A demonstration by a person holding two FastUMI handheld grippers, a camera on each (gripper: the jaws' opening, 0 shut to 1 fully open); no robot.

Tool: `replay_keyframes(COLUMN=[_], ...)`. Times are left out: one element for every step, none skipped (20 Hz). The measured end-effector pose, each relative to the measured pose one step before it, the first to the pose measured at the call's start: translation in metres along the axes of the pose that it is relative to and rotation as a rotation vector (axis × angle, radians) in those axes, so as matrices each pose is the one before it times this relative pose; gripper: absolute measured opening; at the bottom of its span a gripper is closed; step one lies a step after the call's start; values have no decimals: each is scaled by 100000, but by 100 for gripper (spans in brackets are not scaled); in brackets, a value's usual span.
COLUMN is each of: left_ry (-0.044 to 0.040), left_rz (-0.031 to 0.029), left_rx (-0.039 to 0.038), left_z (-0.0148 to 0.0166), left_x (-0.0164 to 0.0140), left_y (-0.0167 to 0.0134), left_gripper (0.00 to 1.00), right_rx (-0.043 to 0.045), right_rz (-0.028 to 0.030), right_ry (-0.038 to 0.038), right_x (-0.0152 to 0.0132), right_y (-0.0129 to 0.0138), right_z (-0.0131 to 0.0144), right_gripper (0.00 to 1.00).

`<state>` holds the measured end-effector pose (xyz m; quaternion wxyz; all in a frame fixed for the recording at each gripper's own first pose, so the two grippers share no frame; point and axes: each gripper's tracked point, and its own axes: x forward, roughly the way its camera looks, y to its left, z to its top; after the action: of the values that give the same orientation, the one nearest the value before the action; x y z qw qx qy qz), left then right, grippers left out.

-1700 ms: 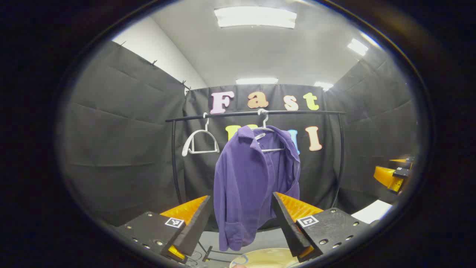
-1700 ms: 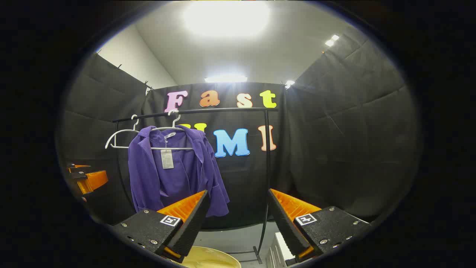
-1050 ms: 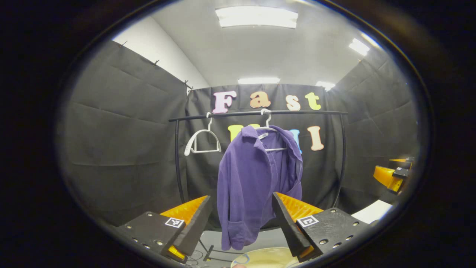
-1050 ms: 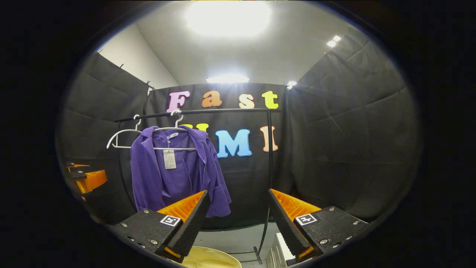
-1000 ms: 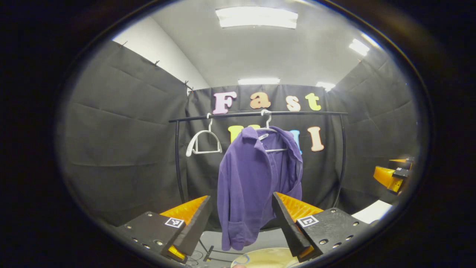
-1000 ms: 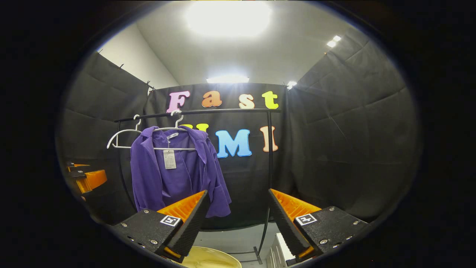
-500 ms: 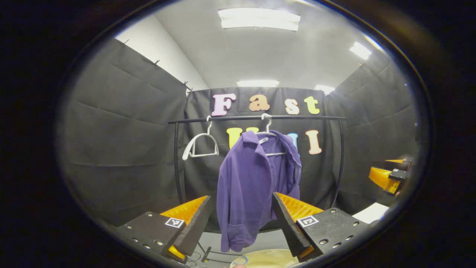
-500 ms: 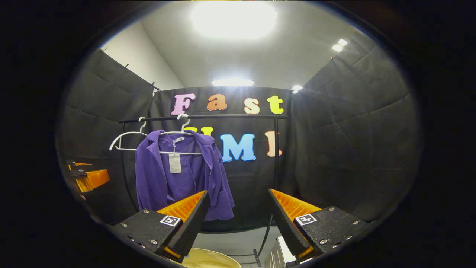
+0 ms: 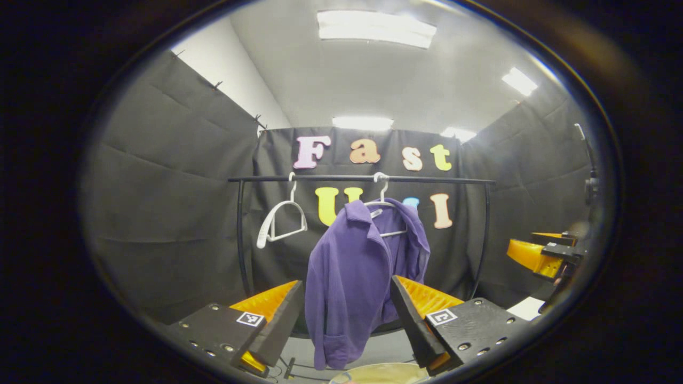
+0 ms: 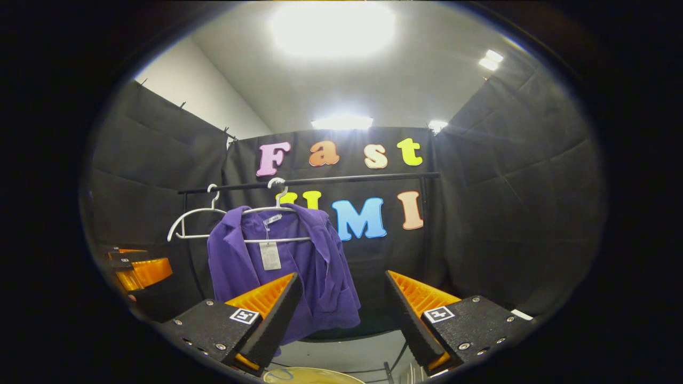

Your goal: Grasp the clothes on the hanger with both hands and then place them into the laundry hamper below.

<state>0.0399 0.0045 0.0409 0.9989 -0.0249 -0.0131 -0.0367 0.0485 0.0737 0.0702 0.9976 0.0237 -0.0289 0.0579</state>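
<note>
On the far black rail (image 9: 363,178): purple shirt (image 9: 352,277) on white hanger (image 9: 382,198); empty hanger (image 9: 280,218) to its left. Left gripper (image 9: 346,314), right gripper (image 10: 341,306): fingers apart, holding nothing.

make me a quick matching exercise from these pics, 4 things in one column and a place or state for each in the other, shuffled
Things
1. purple shirt
2. white hanger
3. left gripper
4. laundry hamper

Places or states
A. bare on the clothes rail
B. open, holding nothing
C. draped on a hanger, paper tag inside
D. rim at the bottom edge, below the rail

Pairs: 1-C, 2-A, 3-B, 4-D
</note>
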Motion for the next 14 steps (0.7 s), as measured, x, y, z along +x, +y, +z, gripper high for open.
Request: replay_keyframes(left_ry=[-230, -242, -37, 173, 409, 330, 707, 508, -159, -492, -334, -136, 126, 49], left_rz=[-578, -268, -217, 38, 140, 711, 1217, 1364, 885, 769, 1379, 1467, 1318, 1094], left_rx=[439, 420, 216, -243, -654, -811, -713, -620, -379, 52, 447, 532, 315, -162], left_z=[307, 234, 42, 12, -349, -74, -105, -40, 89, 194, 36, -2, -100, -86], left_x=[722, 865, 754, 918, 961, 967, 876, 943, 978, 803, 1042, 1011, 960, 914], left_y=[-536, -467, -431, -491, -519, -416, -292, -240, -305, -315, -273, -213, -339, -357], left_gripper=[94, 94, 94, 99, 99, 99, 99, 99, 99, 99, 99, 99, 99, 99], right_rx=[393, 421, 710, 937, 815, 777, 923, 760, 589, 606, 795, 810, 840, 959], right_rz=[116, 86, 761, 1606, 1986, 1500, 1896, 2148, 1531, 1238, 1569, 1759, 1517, 1310], right_ry=[-1215, -949, -736, -538, -308, -12, 84, -218, -14, 323, 313, 328, 616, 687], right_x=[896, 937, 969, 1131, 1221, 1287, 1183, 1384, 1325, 1476, 1348, 1193, 1274, 1193], right_y=[-179, -277, -137, 109, 17, -158, -146, -61, -307, -236, -172, -179, -188, -220], right_z=[464, 347, 356, 154, 154, 111, 82, 110, 57, -128, -95, -176, -227, -369], right_gripper=[96, 96, 96, 96, 96, 96, 95, 95, 95, 95, 95, 95, 95, 95])
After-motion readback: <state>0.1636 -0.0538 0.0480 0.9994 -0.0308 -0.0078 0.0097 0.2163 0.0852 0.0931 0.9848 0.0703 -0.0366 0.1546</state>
